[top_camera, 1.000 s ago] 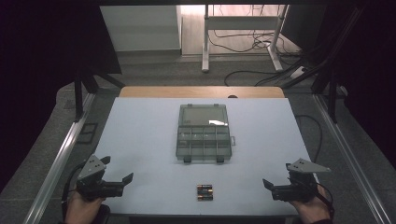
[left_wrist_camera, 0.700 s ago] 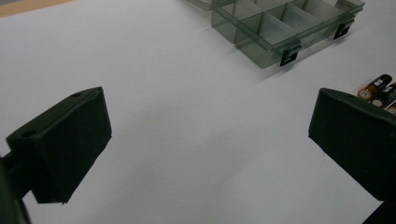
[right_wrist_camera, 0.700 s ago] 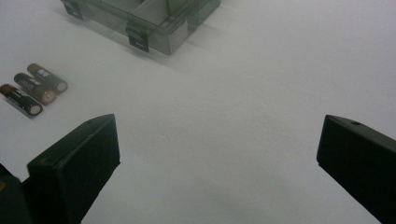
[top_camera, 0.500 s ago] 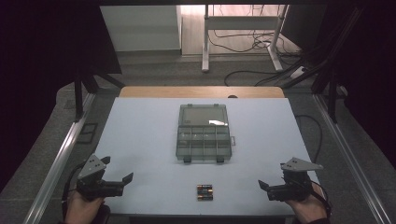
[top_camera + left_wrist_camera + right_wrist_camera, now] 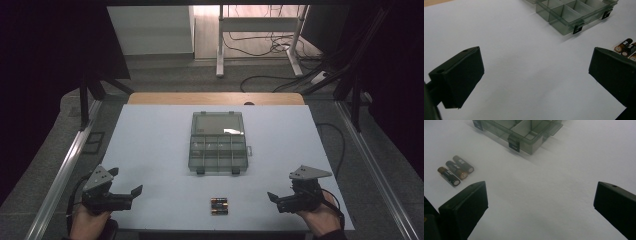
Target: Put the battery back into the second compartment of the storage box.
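Nothing's started: three batteries (image 5: 218, 205) lie untouched by the desk's near edge, the compartment box (image 5: 218, 143) sits open mid-desk, empty as far as I can see. My left gripper (image 5: 131, 192) and right gripper (image 5: 273, 197) both spread, holding nothing.

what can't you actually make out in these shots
- Three small dark cylindrical batteries: label print too small and blurred in the right gripper view; in the left gripper view the own right jaw and the frame edge cut them off.
- Clear grey plastic compartment box: top edge crops it in both gripper views; in the high view, glare on the lid hides what lies under it.
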